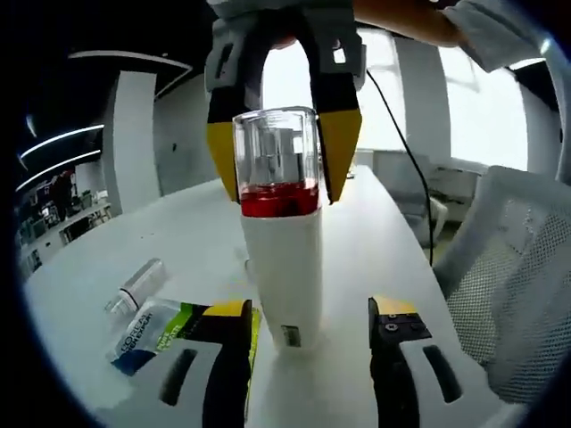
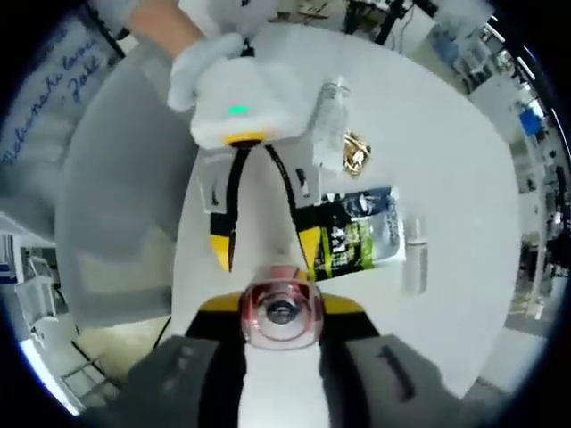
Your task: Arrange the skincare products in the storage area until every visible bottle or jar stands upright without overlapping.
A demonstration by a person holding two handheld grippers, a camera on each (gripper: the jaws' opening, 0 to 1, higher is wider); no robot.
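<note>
An upright white pump bottle [image 1: 284, 267] is clamped at its clear cap by the right hand-held gripper [image 1: 284, 165] on the tabletop [image 1: 178, 223]; the left hand-held gripper [image 1: 308, 325] is held wide apart.

This looks like an office or showroom floor — a white round table [image 1: 375, 223] stands in an open hall with a broad white pillar [image 1: 134, 134], big bright windows [image 1: 486, 107] and curved light strips [image 1: 58, 147] overhead. A white mesh office chair [image 1: 513, 267] sits at the table's edge, and shelves of goods [image 1: 62, 209] line the far wall.
</note>
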